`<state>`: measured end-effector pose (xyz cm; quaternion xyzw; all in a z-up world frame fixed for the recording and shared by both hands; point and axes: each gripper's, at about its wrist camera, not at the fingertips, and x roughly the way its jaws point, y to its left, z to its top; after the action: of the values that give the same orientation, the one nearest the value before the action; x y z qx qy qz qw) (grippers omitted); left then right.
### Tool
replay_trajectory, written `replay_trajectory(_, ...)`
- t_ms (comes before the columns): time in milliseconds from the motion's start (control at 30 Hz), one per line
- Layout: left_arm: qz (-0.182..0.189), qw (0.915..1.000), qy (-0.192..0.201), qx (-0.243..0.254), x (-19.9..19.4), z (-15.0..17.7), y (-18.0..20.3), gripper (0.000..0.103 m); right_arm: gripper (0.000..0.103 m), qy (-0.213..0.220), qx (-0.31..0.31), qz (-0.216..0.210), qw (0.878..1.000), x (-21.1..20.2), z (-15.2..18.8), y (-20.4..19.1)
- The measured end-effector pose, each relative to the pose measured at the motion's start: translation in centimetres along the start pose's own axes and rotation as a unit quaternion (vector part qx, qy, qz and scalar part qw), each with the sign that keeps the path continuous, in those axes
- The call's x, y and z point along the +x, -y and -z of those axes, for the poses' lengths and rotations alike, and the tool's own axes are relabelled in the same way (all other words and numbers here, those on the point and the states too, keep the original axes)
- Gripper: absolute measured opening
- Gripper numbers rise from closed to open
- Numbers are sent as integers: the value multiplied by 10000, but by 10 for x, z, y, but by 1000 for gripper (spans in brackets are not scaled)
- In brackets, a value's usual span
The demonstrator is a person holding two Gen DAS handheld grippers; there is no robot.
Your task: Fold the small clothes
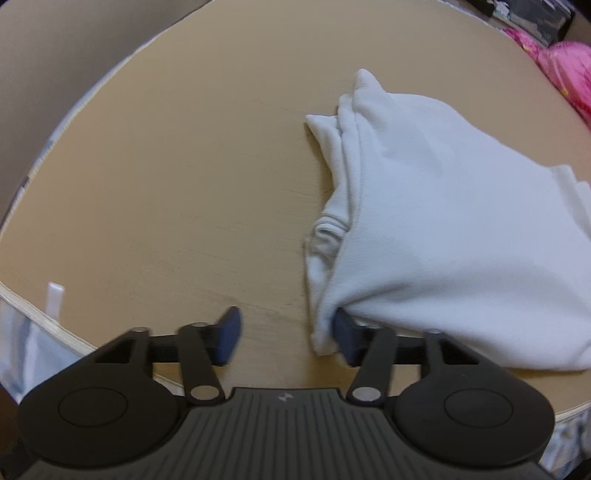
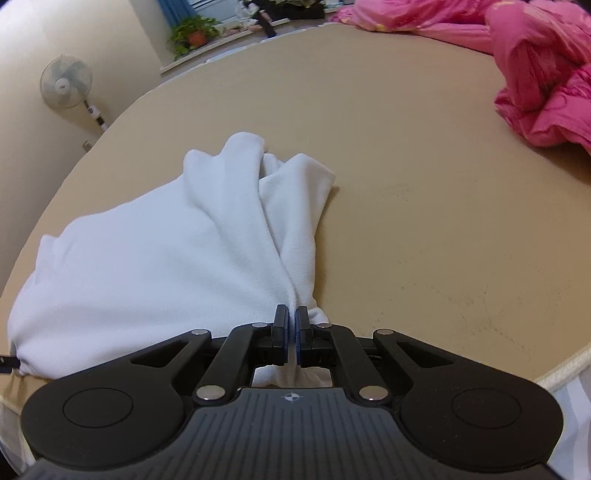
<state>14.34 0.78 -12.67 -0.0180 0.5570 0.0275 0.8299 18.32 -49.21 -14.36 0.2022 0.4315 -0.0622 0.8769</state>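
White garment [image 1: 443, 229] lying bunched on the tan worktop [image 1: 166, 166], off to the right half in the left wrist view, roughly half folded with a ribbed edge poking out along its left side. Left hand-held gripper [image 1: 288, 336] spread wide apart, gripping nothing. Right fingertip [image 1: 345, 332] tucked just under the near corner of the cloth, left one out over bare worktop. Looks like lining up to pinch that near corner, hence the wide jaws and low approach. White hook-ish thing [image 1: 55, 299] at the near worktop edge, can't tell what exactly.

Over to the right wrist view: same garment [image 2: 166, 251] fanning out ahead and to the left from the right hand-held gripper [image 2: 291, 332], which sits clamped tight on a gathered bit of the fabric, pleats radiating straight from the pinch. Some cloth hanging behind the pads too. Probably held like that to anchor one corner while the other side gets grabbed, so both can lift and fold together. Pink bedding [image 2: 535, 74] heaped far right, well apart from the garment. Fan [image 2: 66, 85] and potted plant [image 2: 192, 33] way back, no bother.
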Motion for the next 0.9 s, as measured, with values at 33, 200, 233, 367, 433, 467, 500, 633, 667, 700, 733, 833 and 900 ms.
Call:
replay_trajectory(33, -31, 10000, 8, 34, 0, 0, -1, 72, 3, 24, 56, -14, 10000, -2, 1, 2)
replay_trajectory(200, -522, 9976, 95, 435, -2, 5, 3, 90, 43, 93, 96, 295, 9995, -14, 10, 7)
replay_trajectory(233, -598, 9966, 101, 560, -3, 5, 7, 90, 45, 96, 118, 339, 9993, -16, 11, 9)
replay_trajectory(367, -715, 9935, 329, 824, -24, 1, 22, 90, 46, 433, 150, 230, 9987, -34, 5, 4)
replay_trajectory(433, -655, 9935, 502, 784, -37, -4, 26, 90, 48, 731, 66, 41, 9973, -41, -7, -2)
replay_trajectory(467, -627, 9936, 561, 750, -42, -8, 27, 90, 48, 849, 28, -37, 9964, -42, -14, -5)
replay_trajectory(500, -609, 9937, 617, 706, -47, -12, 27, 90, 48, 933, -19, -96, 9956, -40, -23, -9)
replay_trajectory(633, -520, 9943, 750, 559, -53, -30, 33, 93, 48, 1105, -213, -125, 9936, -20, -52, -24)
replay_trajectory(667, -542, 9942, 752, 538, -51, -35, 33, 93, 48, 1097, -242, -97, 9936, -14, -57, -27)
replay_trajectory(700, -585, 9944, 721, 499, -48, -41, 33, 93, 48, 1078, -250, -71, 9938, -7, -63, -28)
replay_trajectory(733, -623, 9949, 662, 438, -45, -46, 33, 93, 48, 1066, -193, -52, 9941, -1, -68, -29)
replay_trajectory(833, -526, 9970, 537, 190, -38, -62, 29, 93, 48, 1023, 83, -38, 9947, 12, -81, -24)
replay_trajectory(900, -458, 9977, 488, 79, -32, -69, 28, 93, 48, 964, 113, 41, 9953, 25, -89, -24)
